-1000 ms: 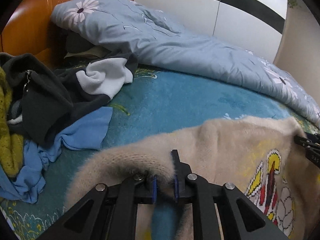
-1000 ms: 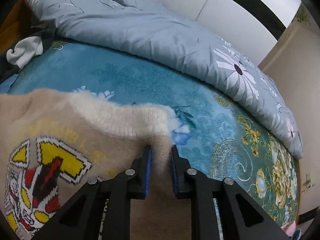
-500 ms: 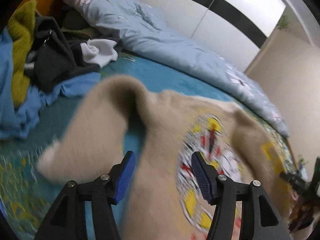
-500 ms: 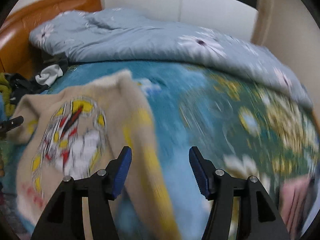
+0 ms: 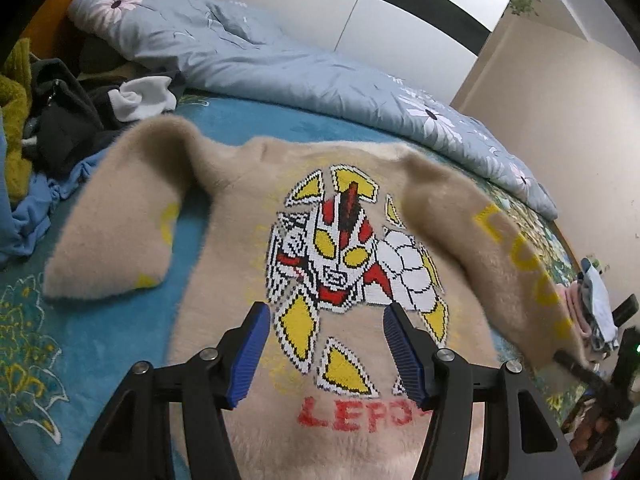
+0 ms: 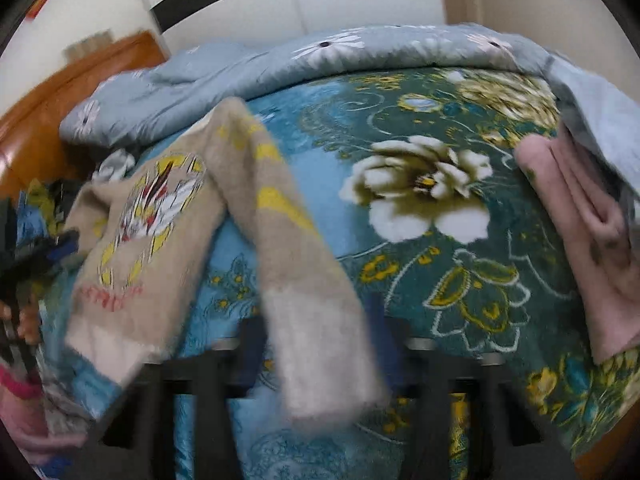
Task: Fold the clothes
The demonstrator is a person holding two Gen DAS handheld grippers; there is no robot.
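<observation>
Both grippers, left [image 5: 325,350] and right [image 6: 316,344], are now standing with jaws released, having let go the beige sweater [image 5: 248,280]; it is lying spread on the bed [image 5: 24,320] ahead of our jaws, so we are judging sleeve-folding comes next.

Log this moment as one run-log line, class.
stage: spread | fuzzy beige knit sweater: flat, graphic up | left gripper: open above hem | right gripper: open, at sleeve cuff
</observation>
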